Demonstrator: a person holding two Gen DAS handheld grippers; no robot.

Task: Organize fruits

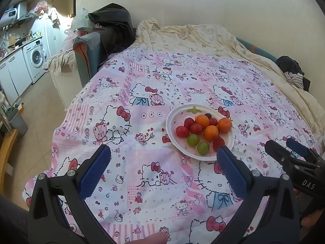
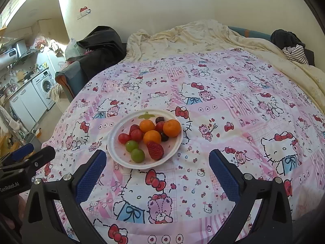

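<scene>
1. Bed w/ pink cartoon-cat quilt (image 2: pixel 233 93): serves as the work surface, spread fairly flat, prob. so the dish sits level. A cream blanket (image 2: pixel 203 34) is bunched at 12 o'clock, out of the way.
2. Left gripper (image 1: pixel 163 154): jaws wide apart, nothing between them, above the quilt w/ the dish at about 1 o'clock of its view. The right finger tip overlaps the dish rim in this view; contact can't be told.
3. Right gripper (image 2: pixel 157 159): also spread wide and empty, dish at about 11 o'clock. Both point at the dish from either side, so either could reach in.
4. White plate (image 2: pixel 119 130): on the quilt, just ahead of both tools, w/ all the fruit on it.
5. Oranges (image 2: pixel 171 128): three, clustered center to 2 o'clock of the plate.
6. Strawberry (image 2: pixel 155 150): at 6 o'clock; at least one more red one sits at the pile's 10 o'clock edge.
7. Cherry tomatoes (image 2: pixel 124 138): red, round, toward 9 o'clock.
8. Green grapes (image 2: pixel 137 155): two, at 7 o'clock; dark grapes (image 2: pixel 159 119) at 12.
9. Judgement: kinds sit loosely grouped yet touching. That fits fruit gathered onto the plate, or a mixed heap awaiting sorting; can't say which.
</scene>
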